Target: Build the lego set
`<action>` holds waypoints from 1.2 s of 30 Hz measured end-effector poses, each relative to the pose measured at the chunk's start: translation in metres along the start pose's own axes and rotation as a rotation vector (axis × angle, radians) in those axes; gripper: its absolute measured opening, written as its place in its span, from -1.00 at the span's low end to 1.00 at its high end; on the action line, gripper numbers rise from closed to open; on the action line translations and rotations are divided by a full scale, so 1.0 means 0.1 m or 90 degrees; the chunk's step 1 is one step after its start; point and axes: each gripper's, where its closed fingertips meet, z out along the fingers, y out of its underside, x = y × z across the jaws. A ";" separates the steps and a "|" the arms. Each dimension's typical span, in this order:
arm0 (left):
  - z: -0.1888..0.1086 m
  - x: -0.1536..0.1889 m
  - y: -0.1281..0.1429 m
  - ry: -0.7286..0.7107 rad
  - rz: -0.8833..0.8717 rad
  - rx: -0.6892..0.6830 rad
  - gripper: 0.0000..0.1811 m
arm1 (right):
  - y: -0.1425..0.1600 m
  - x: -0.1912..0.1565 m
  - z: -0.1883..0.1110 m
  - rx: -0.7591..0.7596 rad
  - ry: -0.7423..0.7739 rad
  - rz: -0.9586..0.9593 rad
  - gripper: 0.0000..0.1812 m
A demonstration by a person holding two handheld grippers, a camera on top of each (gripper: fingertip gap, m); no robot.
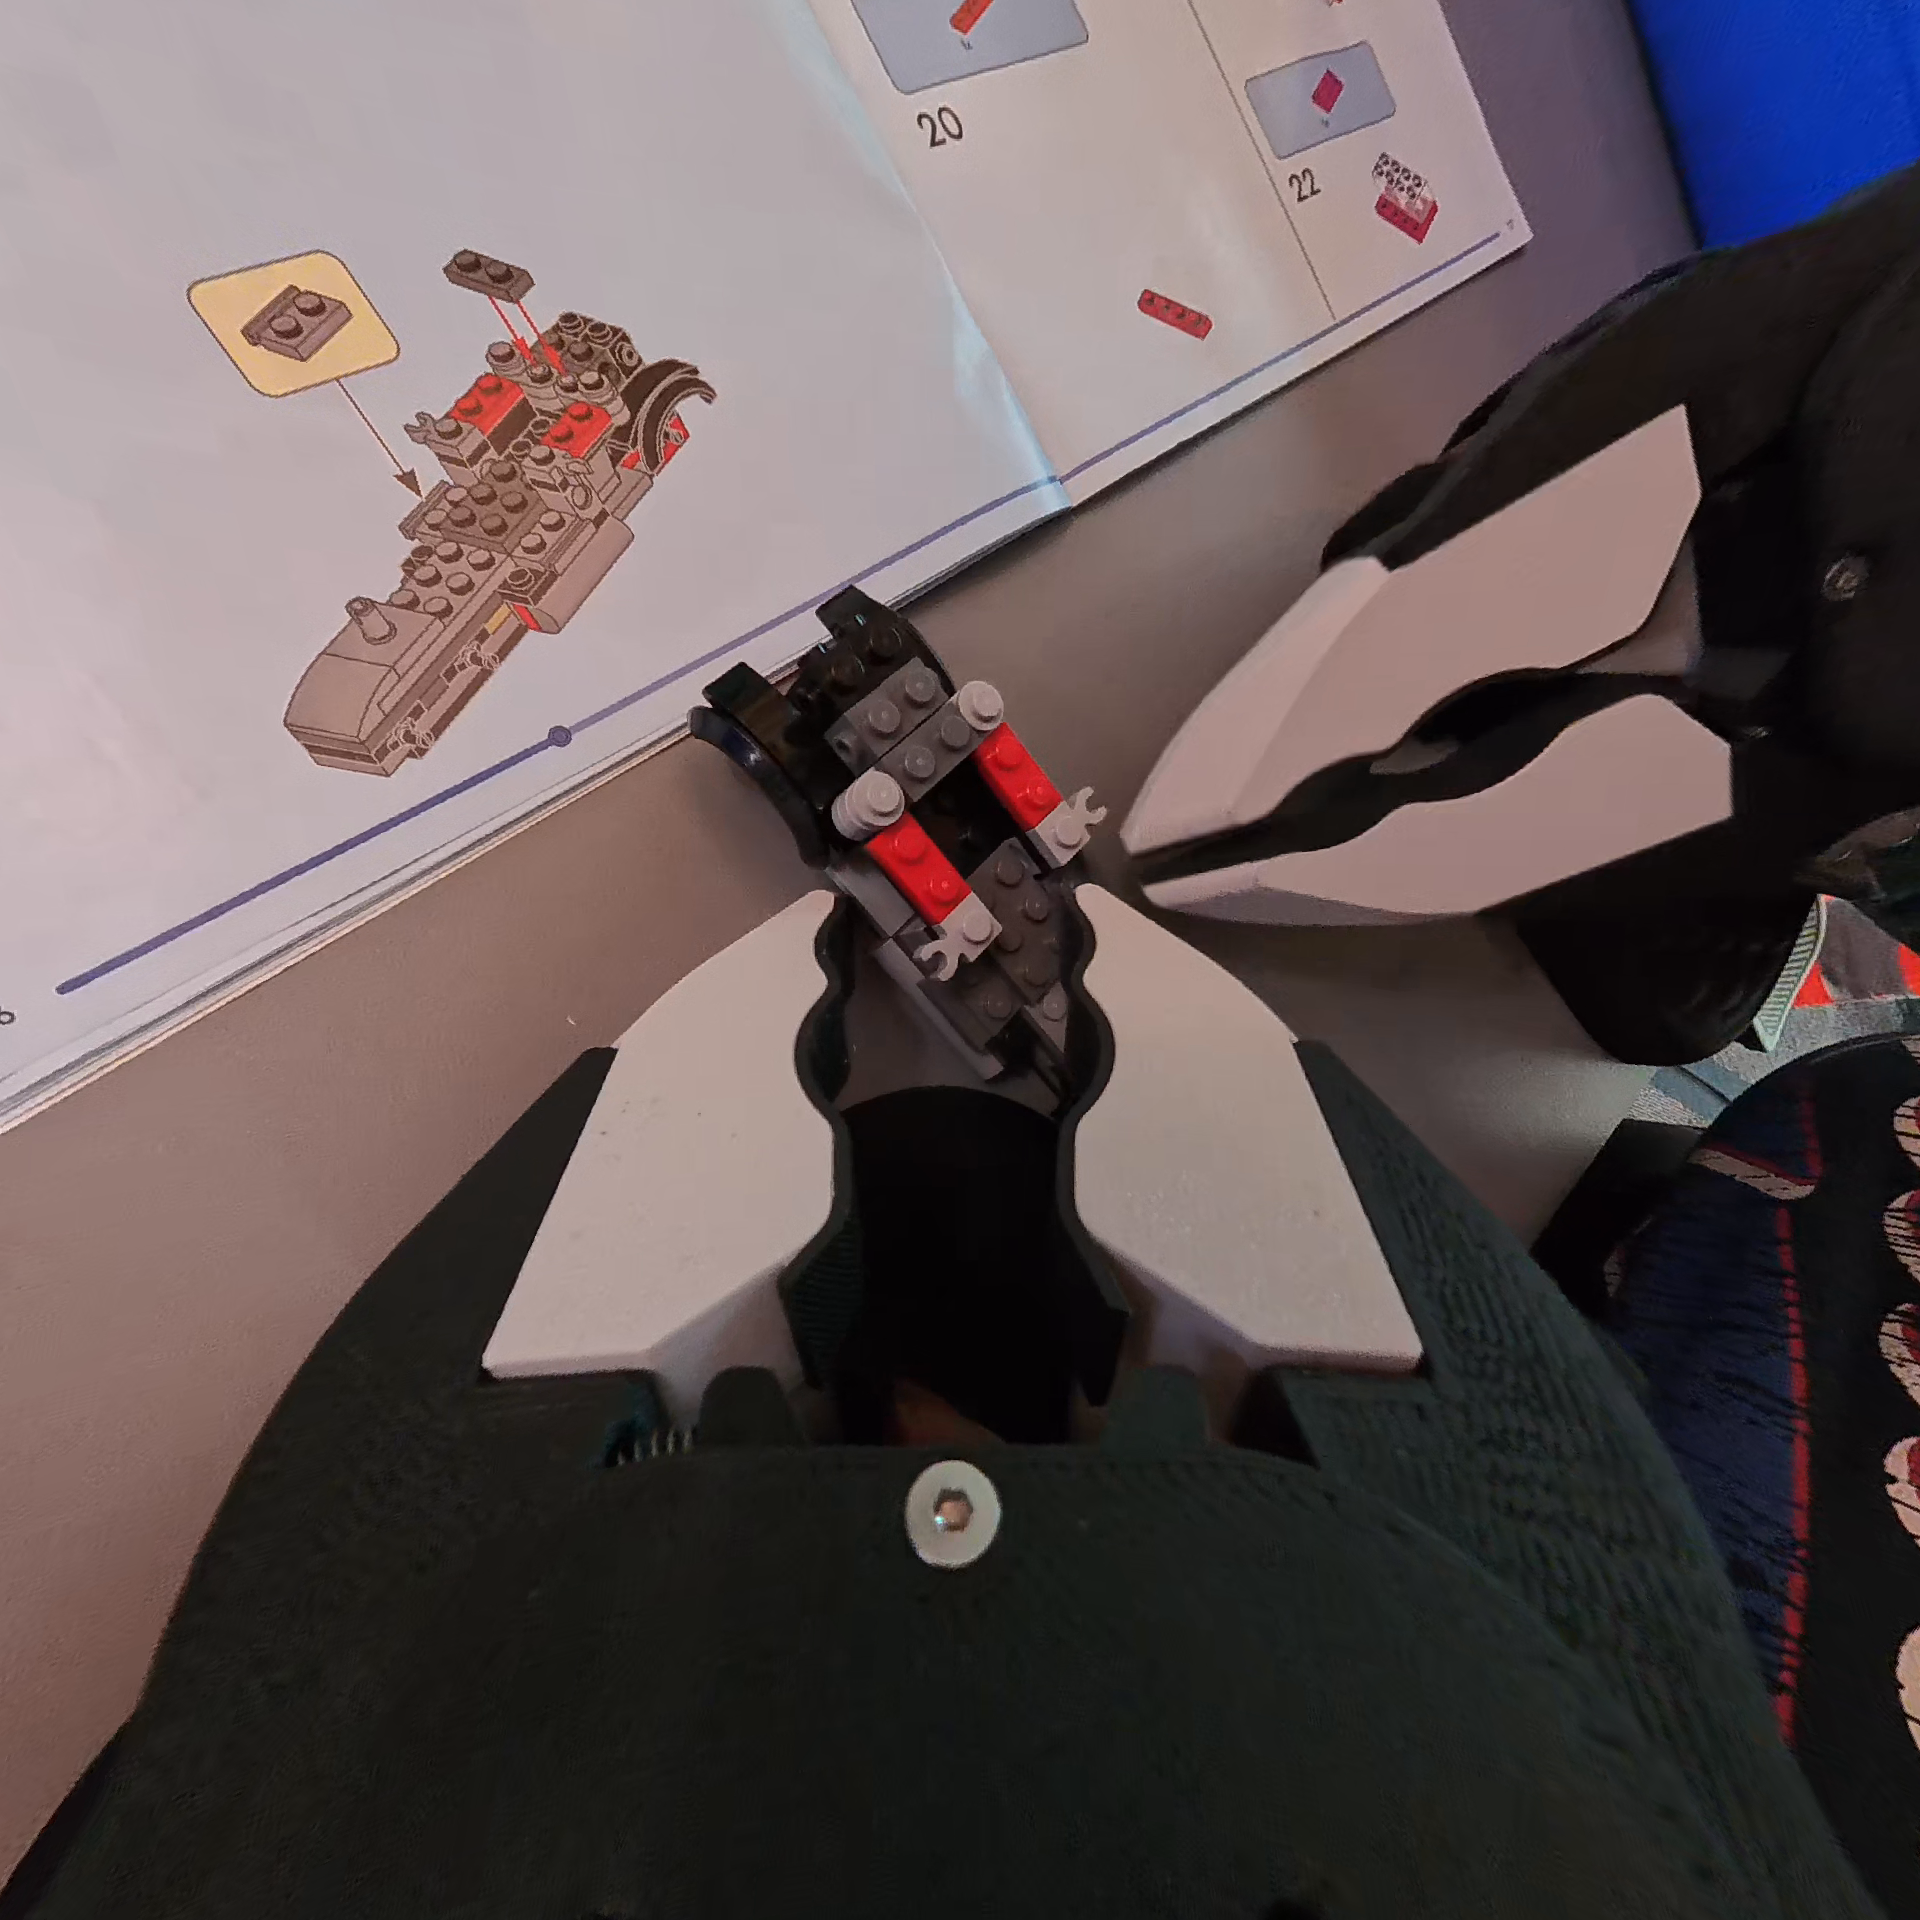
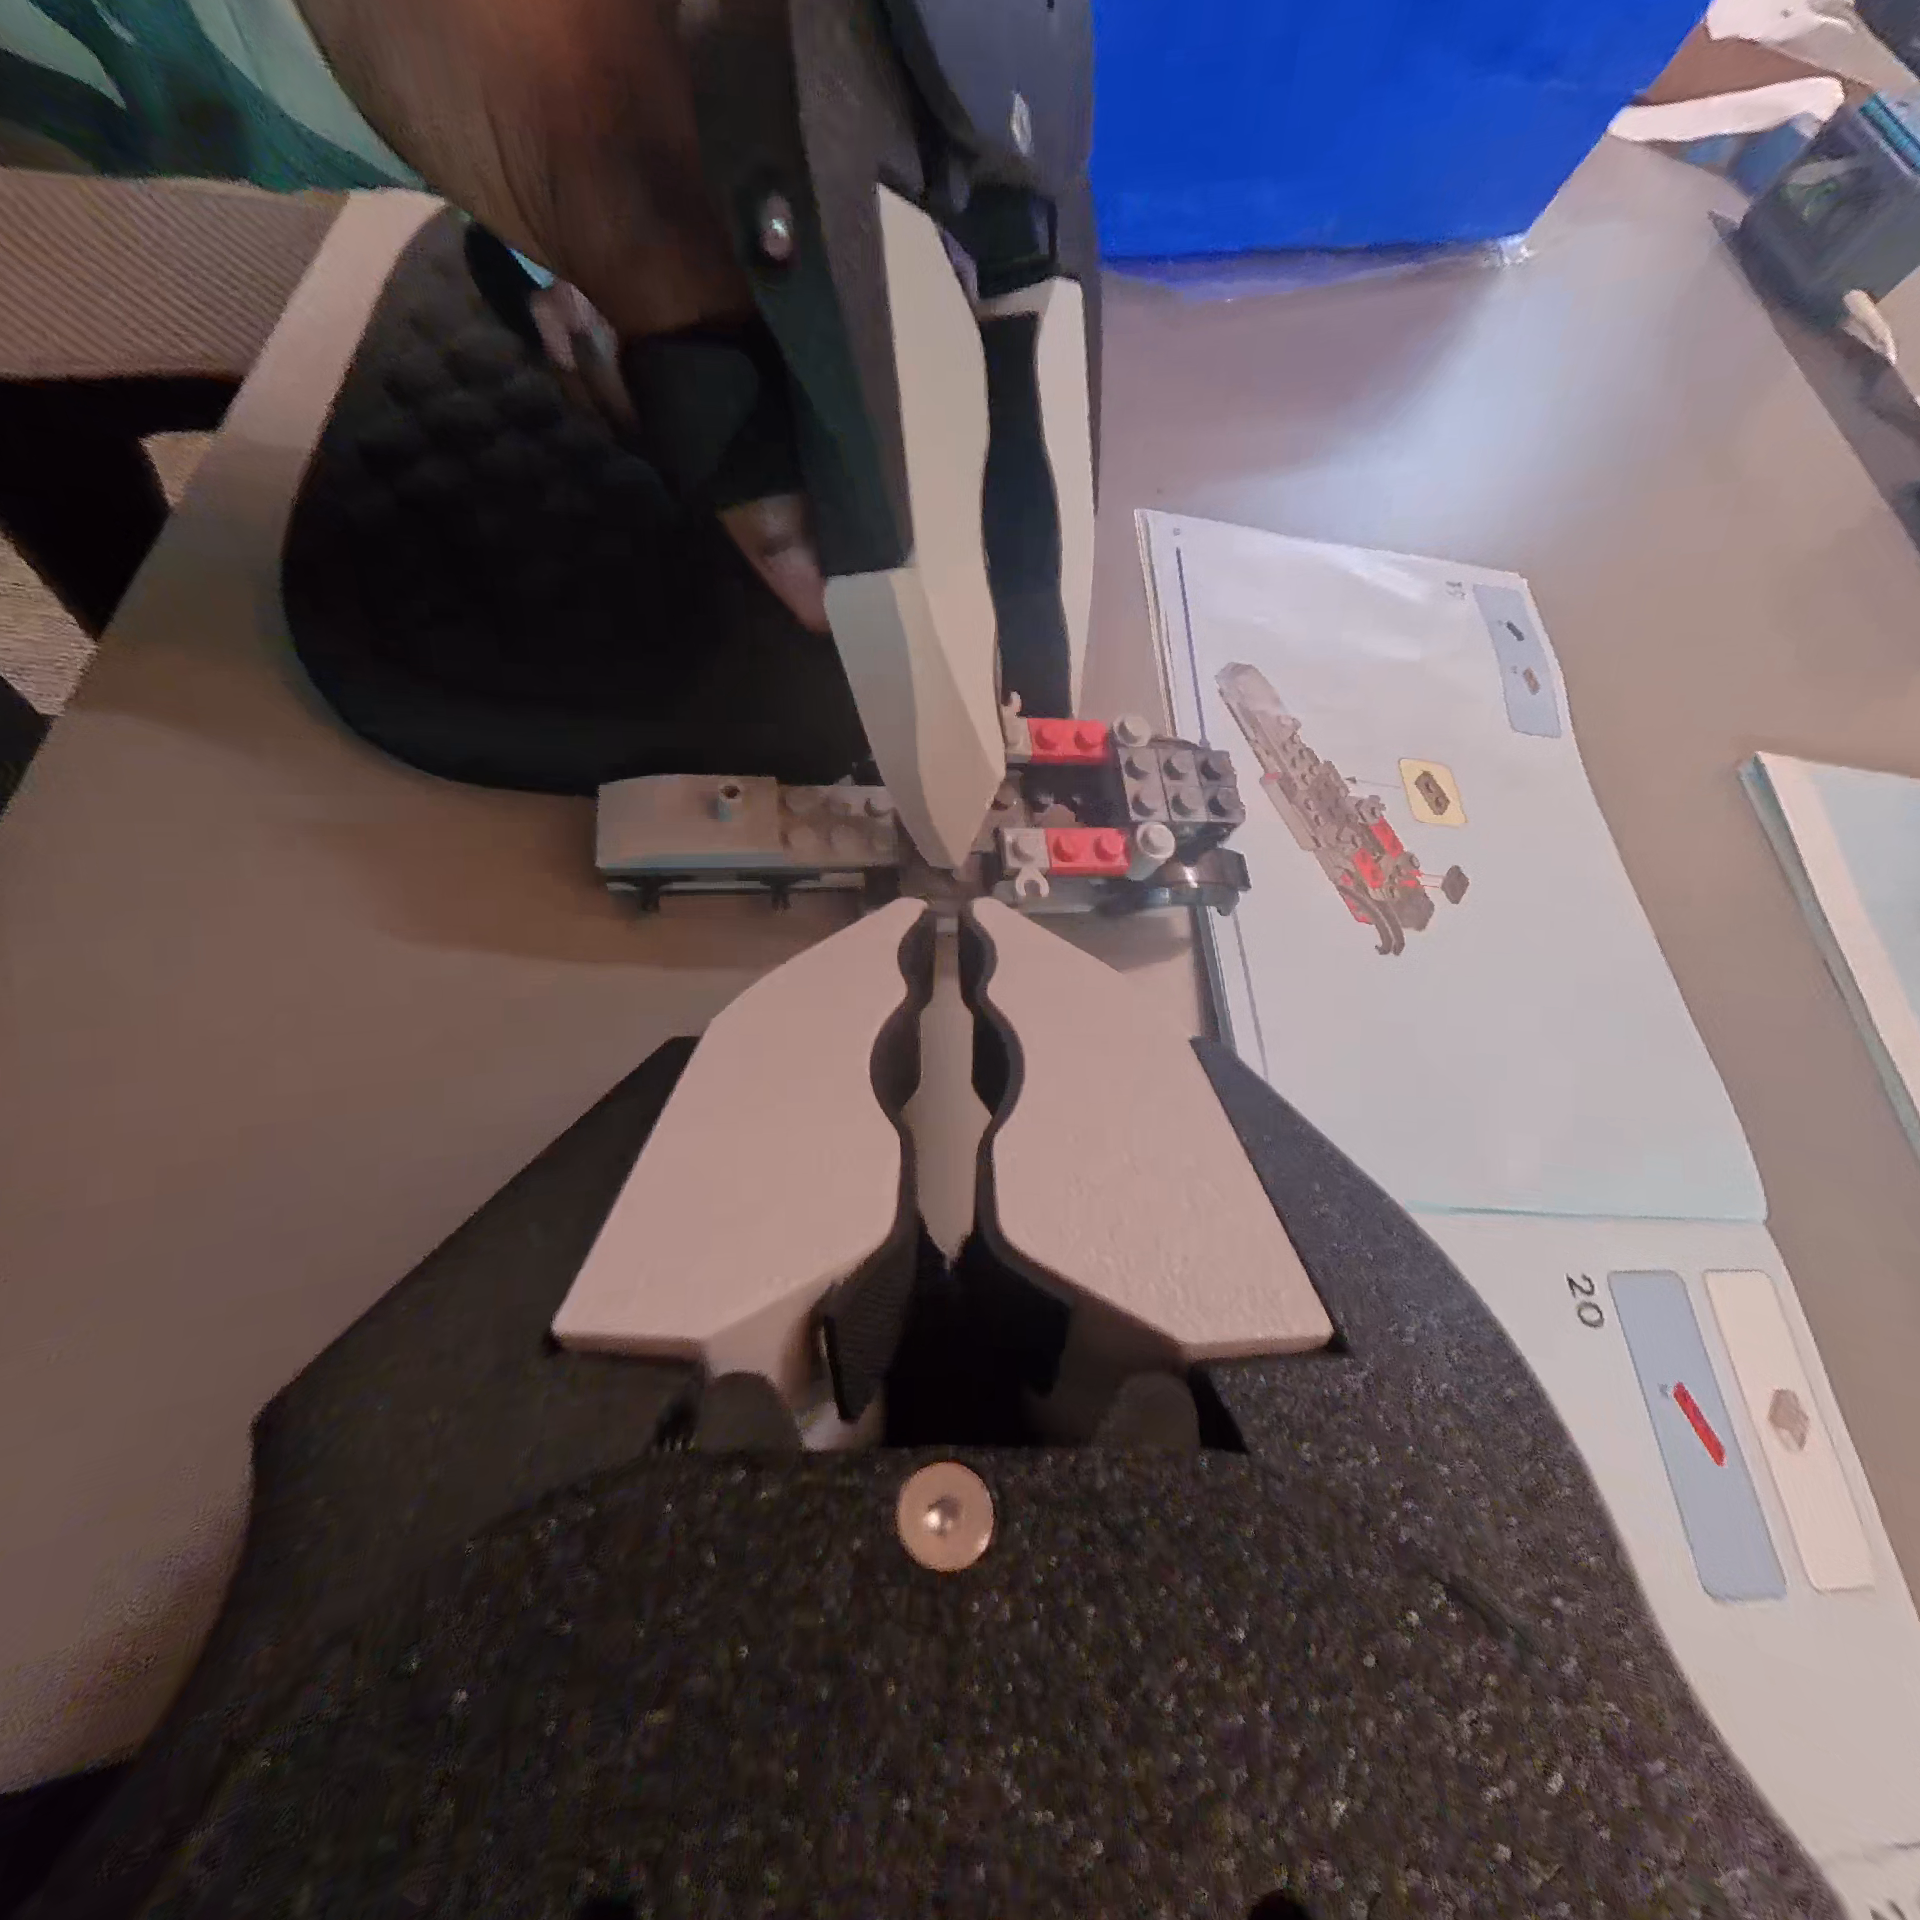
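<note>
The partly built lego model (image 1: 935,790), grey and black with two red bricks, is clamped between my left gripper's (image 1: 956,904) fingers, its black curved end pointing at the booklet. In the right wrist view the model (image 2: 1143,790) lies level just above the table, with the left gripper's fingers (image 2: 925,675) coming down on its middle. My right gripper (image 2: 943,912) is almost shut with a small grey piece (image 2: 943,923) at its tips, pressed against the model's near side. In the left wrist view the right gripper (image 1: 1132,862) touches the model from the right.
The open instruction booklet (image 1: 623,312) lies on the grey table (image 1: 312,1143) just beyond the model, and shows at the right in the right wrist view (image 2: 1455,987). A blue box (image 2: 1351,125) stands behind. A black padded object (image 2: 499,571) sits left. Patterned fabric (image 1: 1818,1351) is off the table edge. Left and right tips are no more than a few centimetres apart.
</note>
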 end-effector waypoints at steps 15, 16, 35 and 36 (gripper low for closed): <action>0.00 0.00 0.00 0.000 0.000 -0.005 -0.58 | -0.01 -0.05 0.10 -0.020 -0.014 -0.027 -0.96; 0.00 0.00 0.00 0.000 -0.001 -0.006 -0.58 | -0.01 -0.05 0.09 -0.021 -0.018 -0.019 -0.96; 0.01 0.00 0.00 0.007 -0.011 -0.009 -0.59 | -0.01 -0.02 0.08 -0.045 -0.019 0.025 -0.95; 0.01 0.00 0.00 0.008 -0.010 -0.008 -0.59 | -0.01 -0.02 0.09 -0.046 -0.016 0.019 -0.95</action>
